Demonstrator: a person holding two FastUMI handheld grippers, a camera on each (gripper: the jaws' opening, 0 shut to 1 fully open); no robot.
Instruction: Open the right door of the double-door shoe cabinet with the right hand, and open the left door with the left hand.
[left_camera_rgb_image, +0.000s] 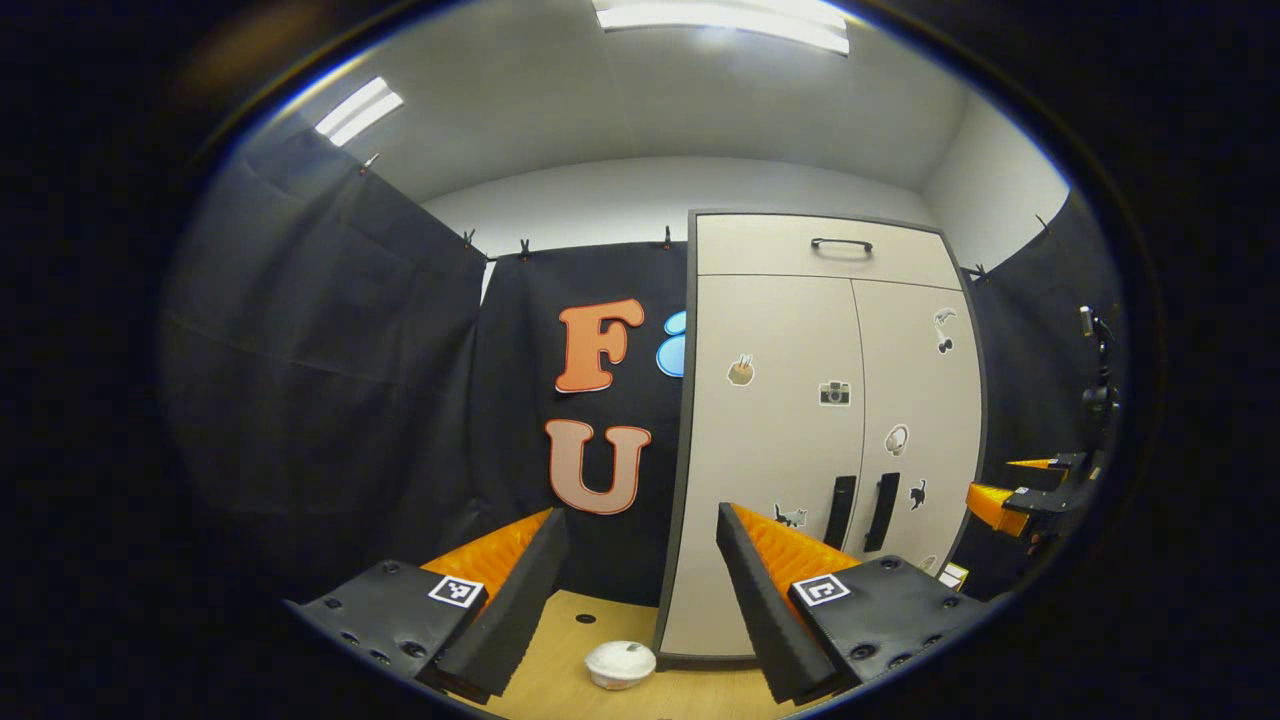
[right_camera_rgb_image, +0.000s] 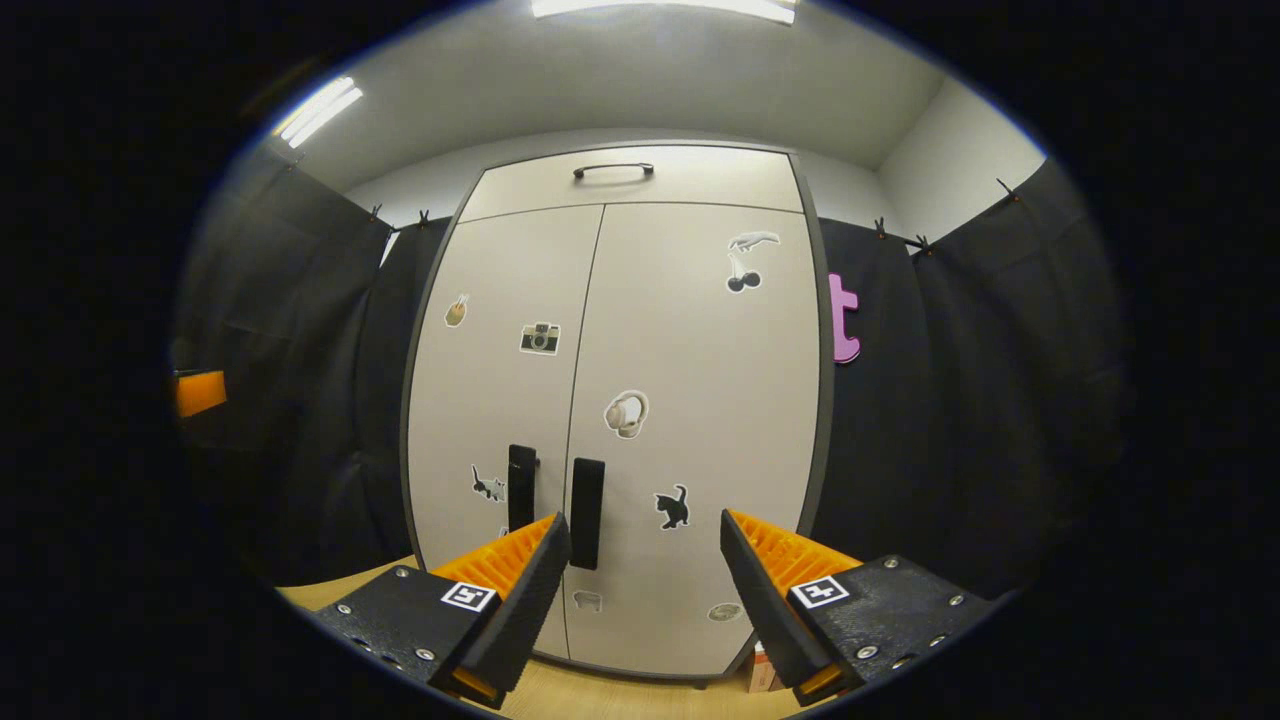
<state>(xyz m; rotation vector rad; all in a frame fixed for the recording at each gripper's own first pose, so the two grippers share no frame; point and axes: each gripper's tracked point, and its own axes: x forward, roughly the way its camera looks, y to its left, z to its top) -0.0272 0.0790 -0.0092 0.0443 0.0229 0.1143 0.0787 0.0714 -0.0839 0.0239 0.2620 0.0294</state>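
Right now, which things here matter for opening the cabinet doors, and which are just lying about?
For the job: right door, right handle, left door, left handle, right gripper, left gripper.
Lying about: white bowl on the floor, top drawer.

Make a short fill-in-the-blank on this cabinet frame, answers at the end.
1. Both doors of the shoe cabinet are ____.
2. The right tongs are ____, holding nothing.
3. In the left gripper view, a white bowl sits on the ____ beside the cabinet.
4. The cat sticker is on the ____ door.

Answers: closed; open; floor; right
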